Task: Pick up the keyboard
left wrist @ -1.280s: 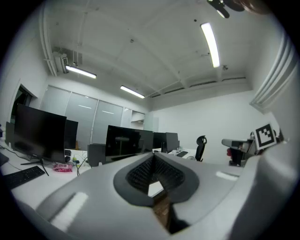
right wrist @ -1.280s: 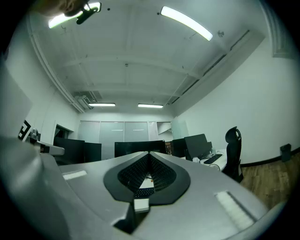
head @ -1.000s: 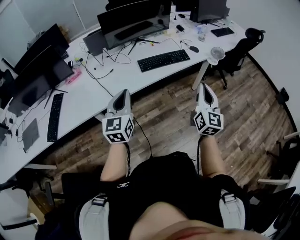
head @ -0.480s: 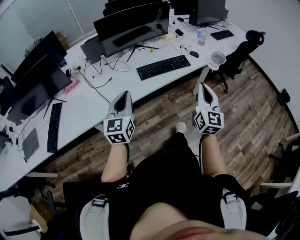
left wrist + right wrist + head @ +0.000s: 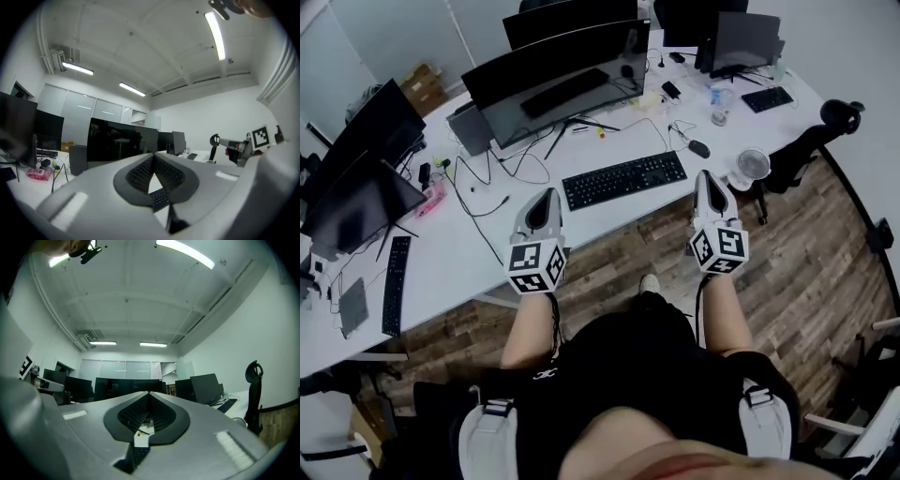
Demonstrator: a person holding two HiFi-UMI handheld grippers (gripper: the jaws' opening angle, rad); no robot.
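Observation:
In the head view a black keyboard [image 5: 624,180] lies on the white desk [image 5: 478,258], in front of a wide curved monitor [image 5: 553,75]. My left gripper [image 5: 547,193] hovers over the desk's front edge, just left of and nearer than the keyboard. My right gripper [image 5: 704,175] hangs near the keyboard's right end, over the desk edge. Both are held level, jaws closed to a point with nothing between them. A strip of dark keys [image 5: 160,199] shows through the gap under the left gripper [image 5: 153,154] in its own view. The right gripper [image 5: 149,393] faces the monitors.
A mouse [image 5: 698,148] and cables lie right of the keyboard. A small fan [image 5: 752,167] and an office chair [image 5: 825,131] stand at the right. More monitors [image 5: 361,192] and a second keyboard [image 5: 392,284] are on the left. Wooden floor [image 5: 825,253] lies below.
The person has stepped toward the desk: the keyboard and curved monitor now sit much closer to both grippers. Both grippers stay shut and side by side.

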